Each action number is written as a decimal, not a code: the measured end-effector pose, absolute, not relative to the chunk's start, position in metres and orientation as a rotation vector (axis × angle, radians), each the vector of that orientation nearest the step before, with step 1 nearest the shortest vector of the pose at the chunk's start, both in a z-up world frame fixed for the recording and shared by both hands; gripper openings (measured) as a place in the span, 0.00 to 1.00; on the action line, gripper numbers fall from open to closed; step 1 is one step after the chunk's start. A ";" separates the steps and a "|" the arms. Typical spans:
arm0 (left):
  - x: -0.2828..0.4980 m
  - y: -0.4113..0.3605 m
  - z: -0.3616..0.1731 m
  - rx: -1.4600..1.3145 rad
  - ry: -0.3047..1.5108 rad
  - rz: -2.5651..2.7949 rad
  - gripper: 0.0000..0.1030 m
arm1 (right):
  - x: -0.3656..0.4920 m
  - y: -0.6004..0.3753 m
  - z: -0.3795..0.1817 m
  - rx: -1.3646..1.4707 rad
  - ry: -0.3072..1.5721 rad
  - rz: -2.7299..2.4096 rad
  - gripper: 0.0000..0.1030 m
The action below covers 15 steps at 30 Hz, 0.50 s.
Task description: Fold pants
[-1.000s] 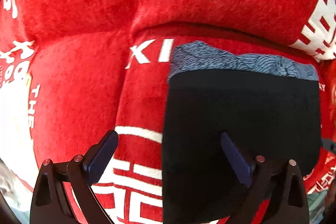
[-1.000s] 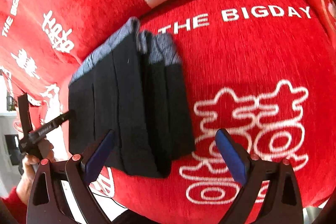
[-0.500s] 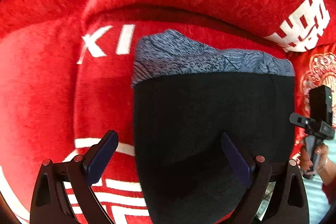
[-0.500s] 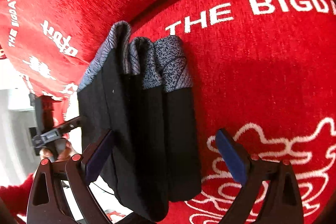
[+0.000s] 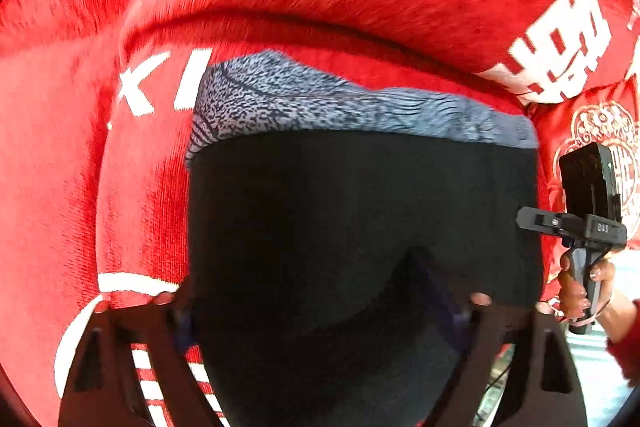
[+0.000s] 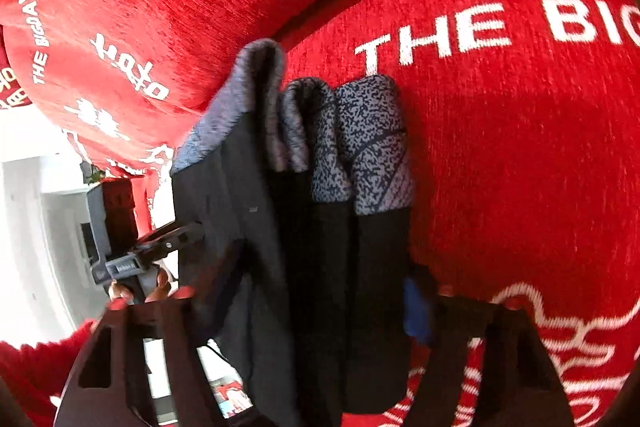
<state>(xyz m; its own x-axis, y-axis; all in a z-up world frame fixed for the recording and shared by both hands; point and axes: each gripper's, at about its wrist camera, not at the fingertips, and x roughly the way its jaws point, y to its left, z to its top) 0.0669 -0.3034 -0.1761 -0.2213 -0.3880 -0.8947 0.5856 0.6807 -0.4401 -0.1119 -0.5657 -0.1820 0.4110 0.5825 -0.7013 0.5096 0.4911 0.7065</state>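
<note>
Where legible, "THE BIG" by pants (image 6: 304, 227)

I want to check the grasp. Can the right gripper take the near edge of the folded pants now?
Probably yes: the pants already lie between the closing jaws of the right gripper, with nothing in the way.

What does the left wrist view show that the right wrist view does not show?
Only the left wrist view shows the pants' broad flat black face, the right gripper reaching its edge, and a gold-patterned cushion. Only the right wrist view shows the stacked folded layers from the side, the words THE BIG, and the left gripper. Both show the pants' grey patterned band on the red sofa cover, with jaws closing around the fabric.
</note>
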 end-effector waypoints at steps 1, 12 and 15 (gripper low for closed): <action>0.063 -0.305 -0.171 0.175 1.536 -0.902 0.71 | -0.114 -0.566 -0.179 1.139 1.213 0.060 0.51; 0.034 -0.281 -0.125 0.136 1.490 -0.839 0.56 | -0.139 -0.546 -0.136 1.182 1.153 0.139 0.39; 0.021 -0.267 -0.118 0.139 1.505 -0.835 0.56 | -0.153 -0.528 -0.130 1.186 1.163 0.145 0.39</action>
